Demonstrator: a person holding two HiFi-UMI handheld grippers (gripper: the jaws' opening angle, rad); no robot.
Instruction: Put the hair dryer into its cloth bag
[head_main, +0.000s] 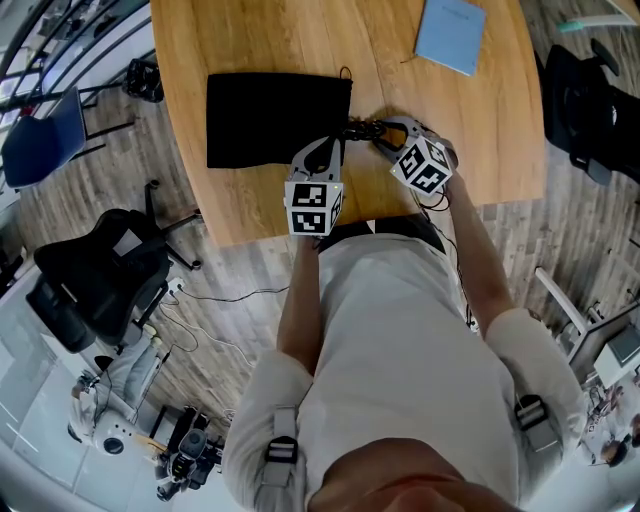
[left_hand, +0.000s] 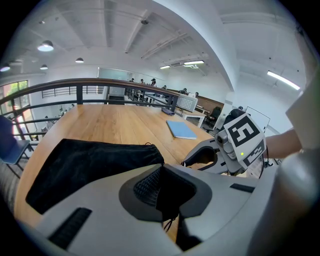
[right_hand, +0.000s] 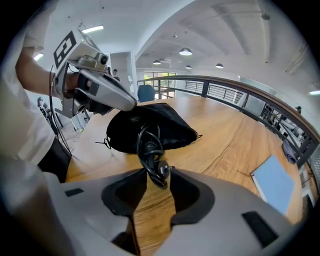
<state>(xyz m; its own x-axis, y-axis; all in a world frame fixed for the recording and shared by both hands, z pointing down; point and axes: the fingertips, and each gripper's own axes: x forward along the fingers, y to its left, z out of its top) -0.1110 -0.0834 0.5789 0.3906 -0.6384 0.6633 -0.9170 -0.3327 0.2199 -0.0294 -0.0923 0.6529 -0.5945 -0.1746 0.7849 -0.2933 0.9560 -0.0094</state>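
The black cloth bag (head_main: 270, 120) is laid on the wooden tabletop (head_main: 250, 40), close to the near edge. The left tongs (left_hand: 162, 187) are closed fully on the dark fabric at the bag's near corner, by its opening. A thin drawstring (left_hand: 169, 222) is seen dangling beneath them. The 2 tongs are held near each other. The right tongs (right_hand: 157, 176) are set about half open and are clamped on the hair dryer's coiled black cord (right_hand: 149, 142), with the plug (right_hand: 164, 170) caught between the tips. The cord is seen running back toward the bag's opening. The dryer's body cannot be made out in any view, though the bag is shown as a bulging mound in the right gripper view. A blue notebook (head_main: 450, 33) is seen well apart, at the tabletop's far side.
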